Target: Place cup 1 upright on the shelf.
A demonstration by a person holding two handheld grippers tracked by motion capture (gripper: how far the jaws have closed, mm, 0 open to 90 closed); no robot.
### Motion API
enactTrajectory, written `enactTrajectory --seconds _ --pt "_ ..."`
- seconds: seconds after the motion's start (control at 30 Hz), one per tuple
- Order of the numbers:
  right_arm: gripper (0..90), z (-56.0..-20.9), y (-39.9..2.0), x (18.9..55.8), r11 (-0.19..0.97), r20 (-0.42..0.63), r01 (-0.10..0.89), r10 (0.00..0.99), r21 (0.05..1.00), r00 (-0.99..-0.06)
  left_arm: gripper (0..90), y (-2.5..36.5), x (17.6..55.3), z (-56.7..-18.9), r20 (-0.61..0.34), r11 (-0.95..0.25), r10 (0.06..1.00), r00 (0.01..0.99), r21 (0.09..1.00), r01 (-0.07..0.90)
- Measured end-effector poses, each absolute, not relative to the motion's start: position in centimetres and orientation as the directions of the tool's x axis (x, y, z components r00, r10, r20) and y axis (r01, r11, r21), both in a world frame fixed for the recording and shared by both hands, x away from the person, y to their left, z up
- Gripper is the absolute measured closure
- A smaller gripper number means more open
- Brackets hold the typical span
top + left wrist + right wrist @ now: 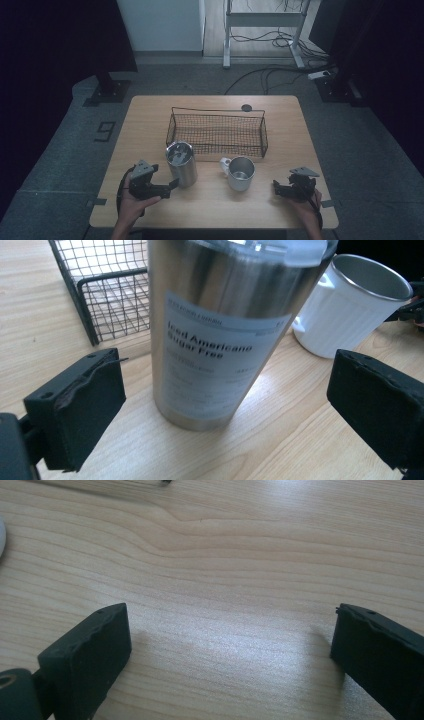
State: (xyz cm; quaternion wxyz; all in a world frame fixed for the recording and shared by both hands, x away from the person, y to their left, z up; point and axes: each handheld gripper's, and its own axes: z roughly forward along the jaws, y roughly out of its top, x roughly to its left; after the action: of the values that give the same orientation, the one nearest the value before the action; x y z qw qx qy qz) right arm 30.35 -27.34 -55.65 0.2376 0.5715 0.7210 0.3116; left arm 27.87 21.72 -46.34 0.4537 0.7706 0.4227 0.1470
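Note:
A steel tumbler (181, 162) with a white label stands upright near the table's front left. In the left gripper view the tumbler (225, 330) rises just ahead of and between the two black pads (82, 405), which stand apart from its sides. My left gripper (171, 185) is open and points right at the tumbler's base. A white mug (240, 173) with a steel inside sits right of the tumbler, also seen as the mug (350, 310) in the left gripper view. My right gripper (278, 189) rests open over bare wood (230, 630), right of the mug.
A black wire basket (217, 132) stands behind the tumbler and mug; its corner (95, 300) is close to the tumbler. The wooden table (150, 115) has a black round cap (246, 107) at its far edge. Cables and a desk frame (265, 20) lie on the floor beyond.

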Motion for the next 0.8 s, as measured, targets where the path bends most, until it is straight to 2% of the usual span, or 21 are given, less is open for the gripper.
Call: enactTrajectory --seconds 0.8 --pt "3.6 -55.6 -27.4 30.3 0.145 0.014 0.675 0.975 0.723 -0.224 0.9 20.3 29.8 -45.9 -0.146 -0.222 0.795 0.589 0.834 0.506"
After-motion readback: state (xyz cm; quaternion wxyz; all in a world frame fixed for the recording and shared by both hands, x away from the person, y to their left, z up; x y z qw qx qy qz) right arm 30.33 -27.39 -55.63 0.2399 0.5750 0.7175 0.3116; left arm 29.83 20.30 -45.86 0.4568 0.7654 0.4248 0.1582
